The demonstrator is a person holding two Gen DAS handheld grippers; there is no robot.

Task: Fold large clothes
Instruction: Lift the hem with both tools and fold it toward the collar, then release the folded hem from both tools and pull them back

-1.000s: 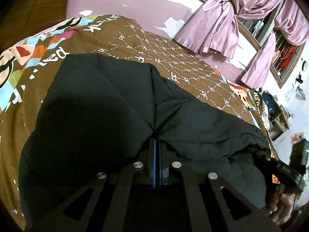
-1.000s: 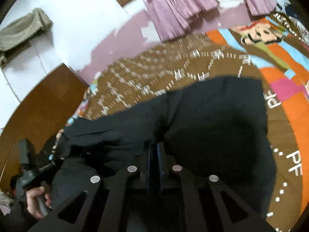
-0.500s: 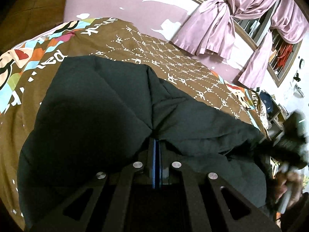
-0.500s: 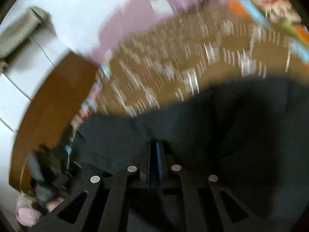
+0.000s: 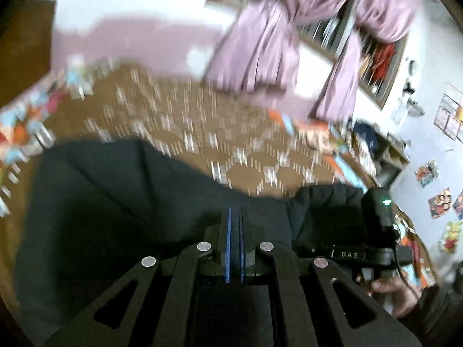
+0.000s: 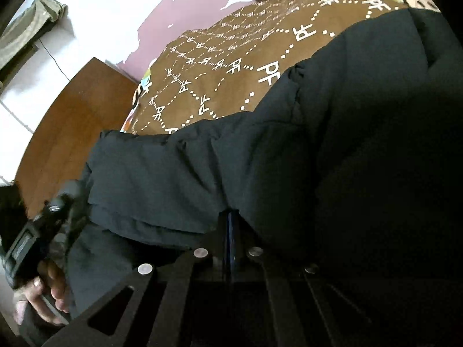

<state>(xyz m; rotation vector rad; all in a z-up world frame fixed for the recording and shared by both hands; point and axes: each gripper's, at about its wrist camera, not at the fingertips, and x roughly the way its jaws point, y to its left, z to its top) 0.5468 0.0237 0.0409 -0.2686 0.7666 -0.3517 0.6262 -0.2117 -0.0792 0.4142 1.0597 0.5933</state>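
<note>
Large dark, near-black padded garment (image 6: 332, 144) lies on a brown bedspread printed with white dotted lattice and "PF" letters (image 6: 225, 66), covering the near part of the bed in both wrist views. Its long axis runs roughly side to side between the two grippers, parallel to the near bed edge. Which end is collar or hem: cannot tell.

Left gripper (image 5: 234, 231): blue-edged jaws pressed together, only a thin slit between them. Dark fabric sits at the fingertips; a pinch on it looks likely but is not clearly shown. Left view is motion-blurred.

Right gripper (image 6: 231, 225): jaws drawn together, tips buried under a puffy fold of the garment that bulges over them, so the cloth is clamped there.

Left view shows the right hand (image 5: 396, 295) on its gripper handle at lower right; right view shows the left hand (image 6: 46, 295) on its handle at lower left. Pink curtains (image 5: 260, 46) hang beyond the bed.
</note>
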